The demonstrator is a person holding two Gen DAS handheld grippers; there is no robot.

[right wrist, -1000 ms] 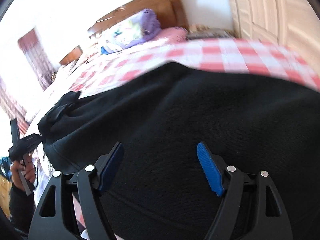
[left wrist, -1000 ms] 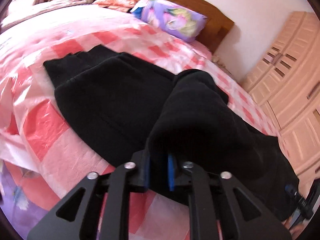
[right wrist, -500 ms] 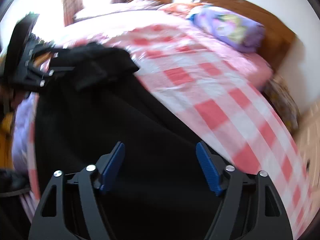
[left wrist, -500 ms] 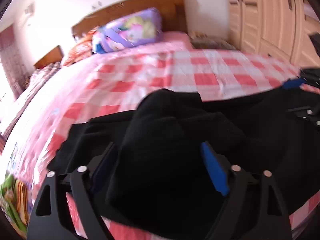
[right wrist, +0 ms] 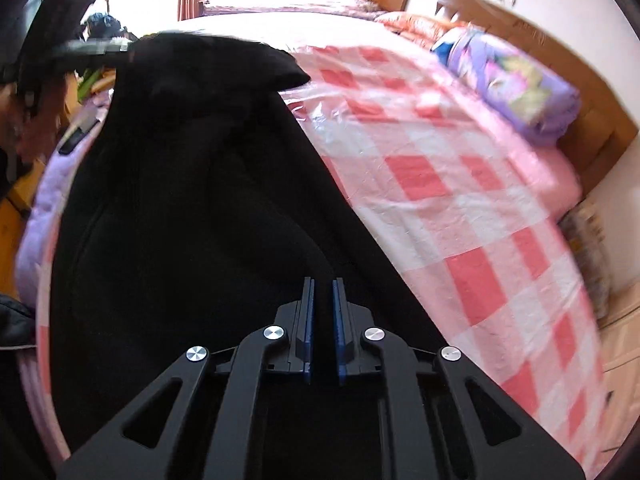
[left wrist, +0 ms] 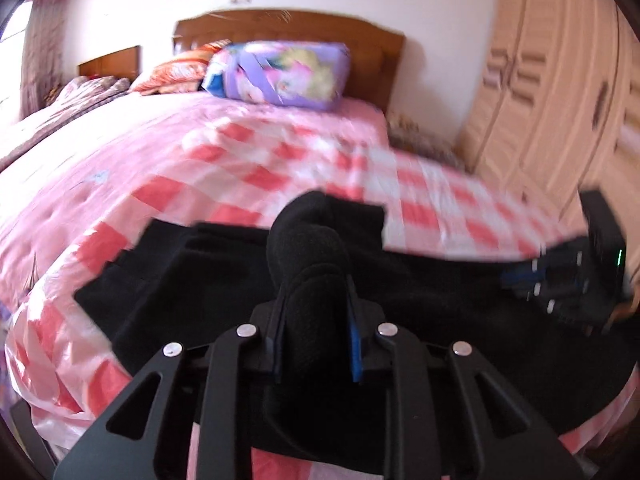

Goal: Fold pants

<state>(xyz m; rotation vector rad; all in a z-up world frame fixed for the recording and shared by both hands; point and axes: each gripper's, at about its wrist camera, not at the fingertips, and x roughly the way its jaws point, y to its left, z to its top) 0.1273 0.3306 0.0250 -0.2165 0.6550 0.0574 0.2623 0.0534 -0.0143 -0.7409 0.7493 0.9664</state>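
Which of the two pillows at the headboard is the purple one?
The nearer purple pillow, printed with cartoon figures; the orange pillow lies beside it, toward the window.

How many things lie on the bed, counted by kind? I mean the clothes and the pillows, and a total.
Black fleece pants: 1
Pillows at the wooden headboard: 2, a purple floral pillow and an orange patterned pillow
Total: 3
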